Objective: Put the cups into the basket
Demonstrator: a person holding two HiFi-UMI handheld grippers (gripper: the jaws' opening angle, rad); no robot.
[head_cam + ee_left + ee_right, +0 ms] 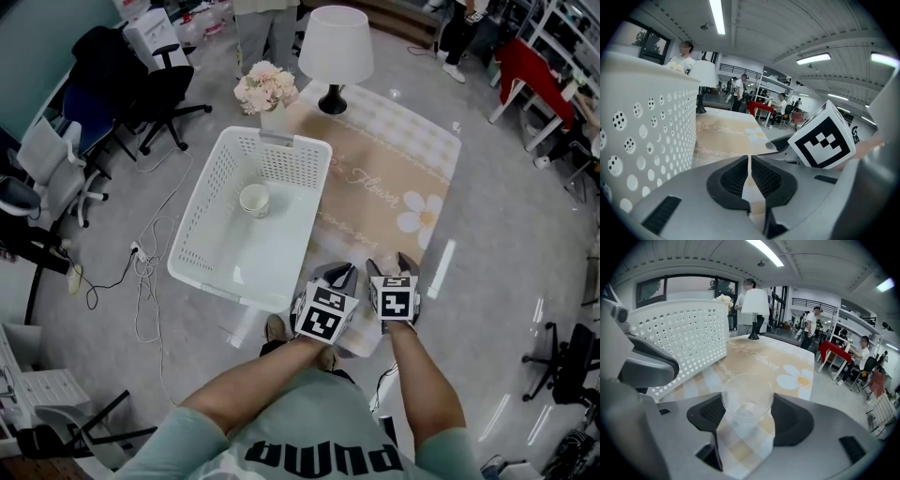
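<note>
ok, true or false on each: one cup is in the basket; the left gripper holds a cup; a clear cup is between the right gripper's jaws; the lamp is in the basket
1. One pale cup sits in the basket. True.
2. The left gripper holds a cup. False: its jaws are together with nothing between them.
3. A clear cup stands on the mat between the right gripper's jaws. True.
4. The lamp stands in the basket. False: it stands on the mat's far end, outside the basket.

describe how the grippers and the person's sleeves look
The left gripper and right gripper are grey moulded shells with black ribbed jaws, each carrying a white cube with black square markers. The person wears a pale green short-sleeved shirt.
</note>
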